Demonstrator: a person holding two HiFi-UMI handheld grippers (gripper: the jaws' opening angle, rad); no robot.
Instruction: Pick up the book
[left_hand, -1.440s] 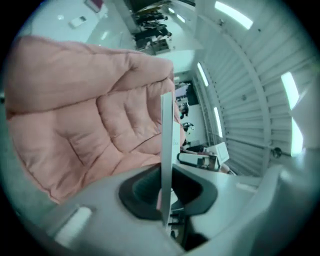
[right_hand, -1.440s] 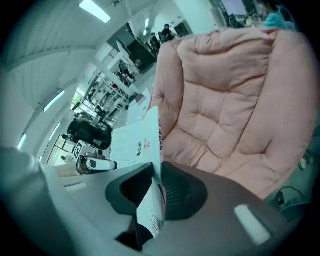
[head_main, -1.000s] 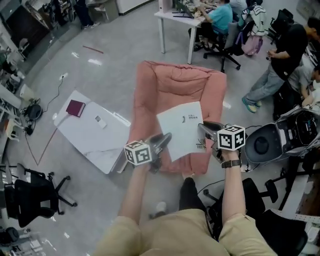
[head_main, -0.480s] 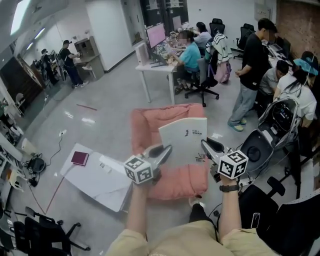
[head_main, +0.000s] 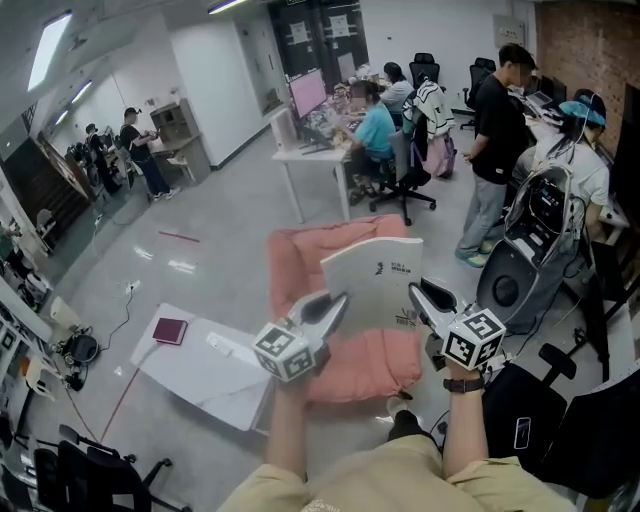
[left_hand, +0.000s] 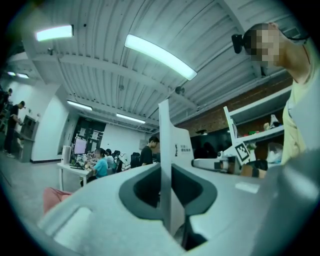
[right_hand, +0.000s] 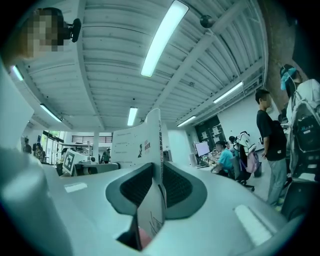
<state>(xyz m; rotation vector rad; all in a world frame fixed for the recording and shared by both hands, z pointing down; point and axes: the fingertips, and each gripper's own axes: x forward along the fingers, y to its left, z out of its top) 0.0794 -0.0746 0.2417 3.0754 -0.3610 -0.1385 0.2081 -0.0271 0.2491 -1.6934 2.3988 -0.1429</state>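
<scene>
Book (head_main: 375, 285) held upright, left tool (head_main: 332, 306) clamping one edge; right tool (head_main: 424, 296) clamping the other

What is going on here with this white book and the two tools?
A person holds a claw in each hand. The left claw grips the left edge of the thin white book, and the right claw grips its right edge. The book is up in the air, upright, over the pink armchair.

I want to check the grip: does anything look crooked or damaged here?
Nothing stands out. The book is upright, its side edges clamped in the left tool and the right tool.
</scene>
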